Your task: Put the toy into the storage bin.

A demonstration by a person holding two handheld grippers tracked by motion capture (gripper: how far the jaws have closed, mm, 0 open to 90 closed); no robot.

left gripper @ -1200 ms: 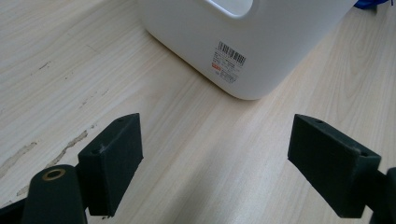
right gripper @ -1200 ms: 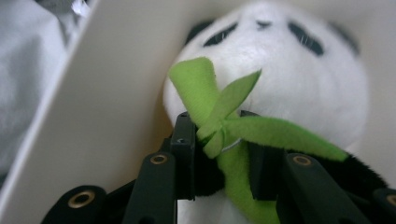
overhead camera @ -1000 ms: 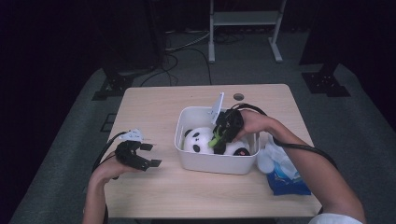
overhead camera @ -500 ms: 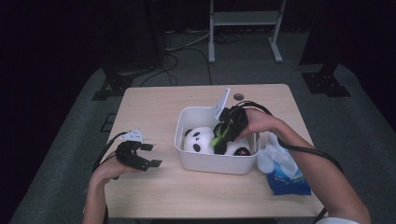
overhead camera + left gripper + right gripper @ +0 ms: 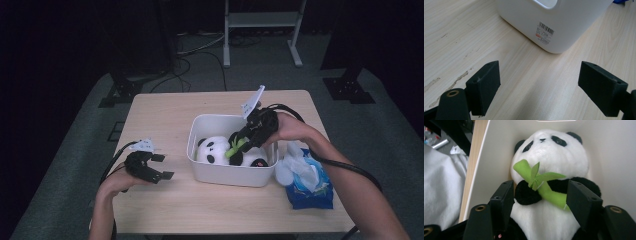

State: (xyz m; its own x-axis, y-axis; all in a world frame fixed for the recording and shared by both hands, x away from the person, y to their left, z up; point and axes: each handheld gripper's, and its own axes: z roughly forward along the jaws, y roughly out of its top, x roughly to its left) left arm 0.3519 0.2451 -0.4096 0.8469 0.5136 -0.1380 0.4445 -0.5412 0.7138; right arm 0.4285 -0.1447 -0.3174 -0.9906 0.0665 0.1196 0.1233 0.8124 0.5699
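A: The high view was lit like a stage: the pale wooden table (image 5: 165,125) caught the light from above, while the floor and room around it sank into near black.

B: Soft overall, too. Edges looked smeared and slightly grainy, and the white rectangular plastic bin (image 5: 200,165) came close to washing out.

A: The left gripper view was bright and even. The wood grain was crisp, with a faint shadow under the bin's (image 5: 554,30) base.

B: The near black foam pads (image 5: 486,85) there were a touch soft.

A: The right gripper view glowed; the fluffy black-and-white plush panda (image 5: 549,160) was sharp, with its white fur nearly blown out.

B: And the white crumpled cloth (image 5: 441,187) at its left edge was blurred.
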